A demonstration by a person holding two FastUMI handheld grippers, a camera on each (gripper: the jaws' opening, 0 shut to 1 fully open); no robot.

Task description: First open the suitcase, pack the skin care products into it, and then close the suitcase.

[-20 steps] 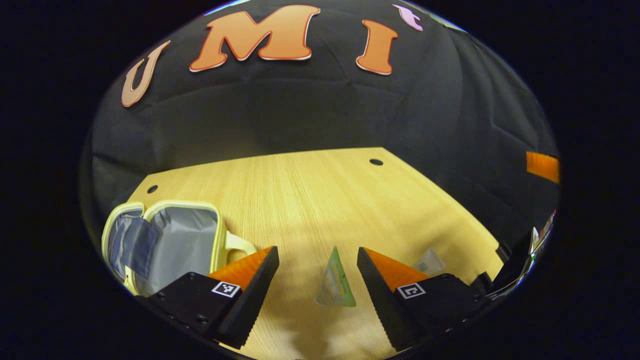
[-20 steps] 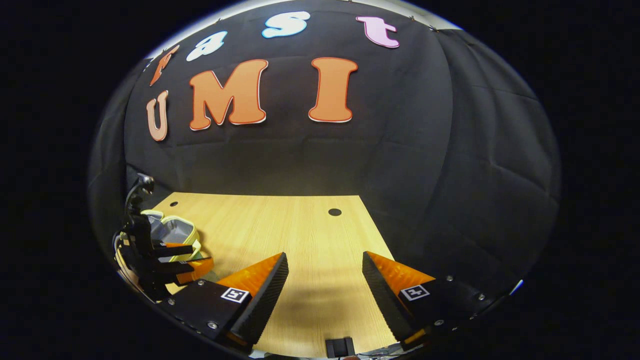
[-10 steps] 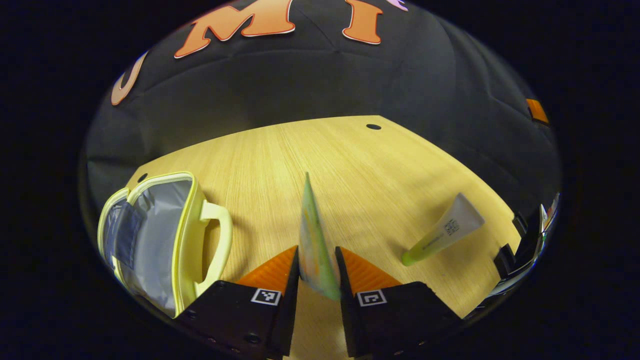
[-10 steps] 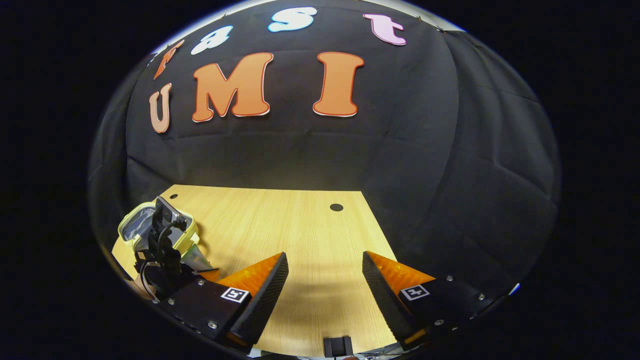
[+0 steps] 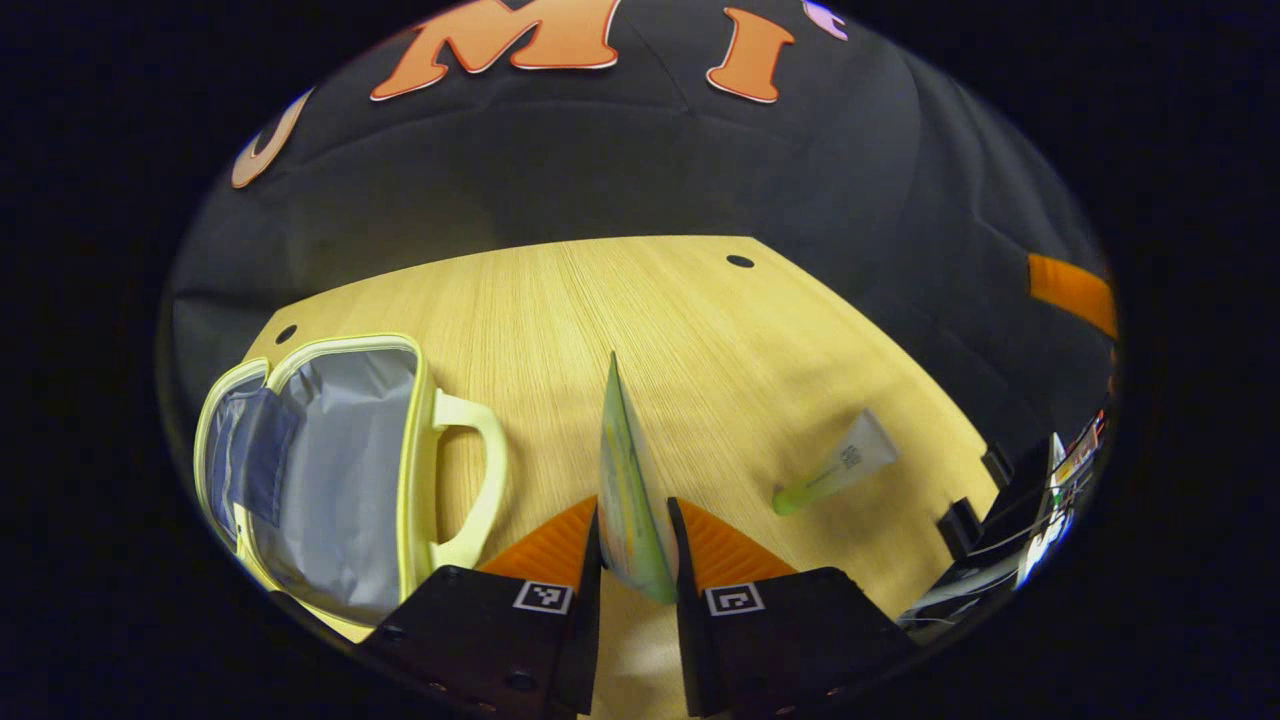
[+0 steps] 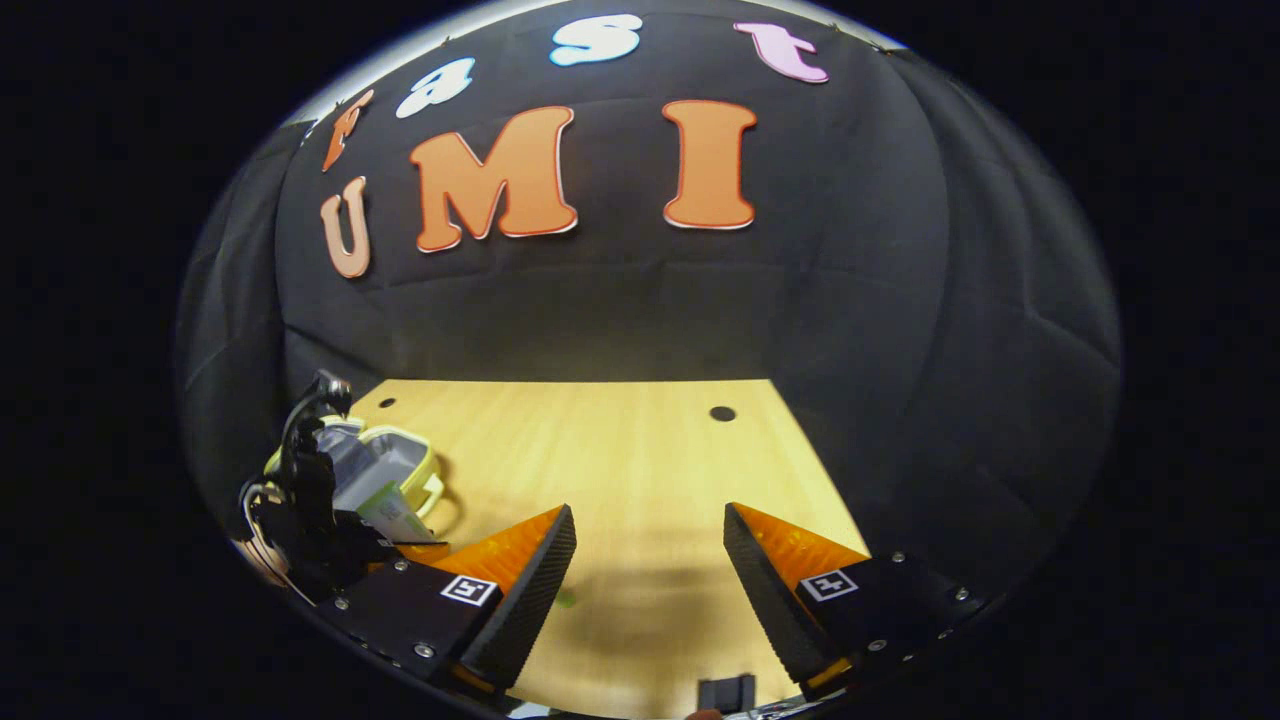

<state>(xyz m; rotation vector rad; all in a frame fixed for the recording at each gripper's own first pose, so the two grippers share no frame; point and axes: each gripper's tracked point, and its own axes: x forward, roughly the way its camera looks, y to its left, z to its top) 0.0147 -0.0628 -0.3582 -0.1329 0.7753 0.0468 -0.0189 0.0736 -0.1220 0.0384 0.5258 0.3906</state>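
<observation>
Wooden table (image 5: 640, 300) is spreading pale and grained toward the black cloth wall (image 5: 600, 170), with small dark holes near its far corners. The suitcase (image 5: 330, 470), a small pale-yellow case with a grey lining and a loop handle, is lying open on the table's left side in the left gripper view, its lid tipped back toward the wall; in the right gripper view it (image 6: 385, 465) is sitting far left, partly behind the other tool. Left gripper (image 5: 637, 545) is pointing forward and slightly down over the table, just right of the suitcase handle, its fingers drawn in close and clamping a flat green-and-yellow sachet (image 5: 628, 480) edge-on between them, the sachet standing upright and reaching past the tips. In the right gripper view this same tool (image 6: 310, 500) is hanging above the near edge of the suitcase, the sachet (image 6: 393, 512) showing pale at its front. Right gripper (image 6: 648, 555) is hovering level over bare table well right of the suitcase, fingers spread wide apart, nothing between them. A tube (image 5: 838, 467) with a green cap is lying flat on the table to the right of the left gripper, apart from everything, cap end pointing toward the tool.
</observation>
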